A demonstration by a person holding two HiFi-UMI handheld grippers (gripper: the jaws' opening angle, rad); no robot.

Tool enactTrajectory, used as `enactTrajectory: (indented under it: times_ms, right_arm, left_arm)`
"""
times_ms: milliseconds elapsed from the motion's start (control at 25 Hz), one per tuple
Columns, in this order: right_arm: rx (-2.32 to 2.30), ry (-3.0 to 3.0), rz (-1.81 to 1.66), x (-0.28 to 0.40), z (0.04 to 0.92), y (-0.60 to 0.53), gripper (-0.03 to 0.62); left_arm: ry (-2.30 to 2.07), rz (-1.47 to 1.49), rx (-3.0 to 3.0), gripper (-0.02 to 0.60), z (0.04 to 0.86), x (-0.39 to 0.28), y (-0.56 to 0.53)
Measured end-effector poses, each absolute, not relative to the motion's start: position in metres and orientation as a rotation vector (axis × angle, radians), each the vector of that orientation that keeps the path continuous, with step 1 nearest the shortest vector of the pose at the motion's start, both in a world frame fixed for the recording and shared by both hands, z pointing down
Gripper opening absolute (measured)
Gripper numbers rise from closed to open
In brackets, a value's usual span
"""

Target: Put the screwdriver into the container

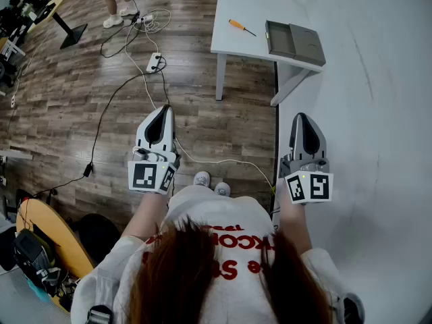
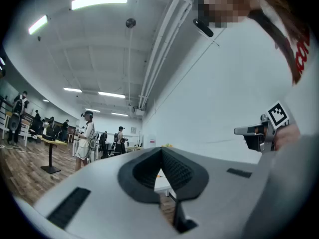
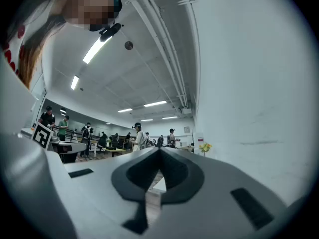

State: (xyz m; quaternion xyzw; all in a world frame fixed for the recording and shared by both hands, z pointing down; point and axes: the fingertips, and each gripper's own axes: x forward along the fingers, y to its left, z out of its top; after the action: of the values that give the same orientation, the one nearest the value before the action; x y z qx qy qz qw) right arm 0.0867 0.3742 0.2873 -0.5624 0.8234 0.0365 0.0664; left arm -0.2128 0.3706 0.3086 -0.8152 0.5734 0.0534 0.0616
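Observation:
In the head view an orange-handled screwdriver [image 1: 241,27] lies on a white table [image 1: 233,42] at the far side of the room. A grey open container [image 1: 293,42] sits just to its right on the same table. My left gripper [image 1: 164,109] and right gripper [image 1: 304,116] are held side by side in front of my body, well short of the table, pointing about level toward it. Both have their jaws together and hold nothing. The left gripper view shows its jaws [image 2: 161,150] meeting at the tip, and the right gripper view shows the same [image 3: 160,150].
A power strip [image 1: 154,62] and cables trail across the wooden floor between me and the table. A white wall [image 1: 378,113] runs along the right. A wooden desk edge [image 1: 50,231] with gear sits at lower left. A person's feet [image 1: 113,17] stand far left.

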Motion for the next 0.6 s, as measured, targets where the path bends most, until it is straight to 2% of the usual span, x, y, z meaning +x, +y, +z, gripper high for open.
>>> enactTrajectory:
  times_ms: [600]
  right_arm:
    - [-1.683, 2.456, 0.084, 0.106, 0.284, 0.386, 0.005]
  left_arm:
    - [1.715, 0.151, -2.467, 0.005, 0.305, -0.195, 0.374]
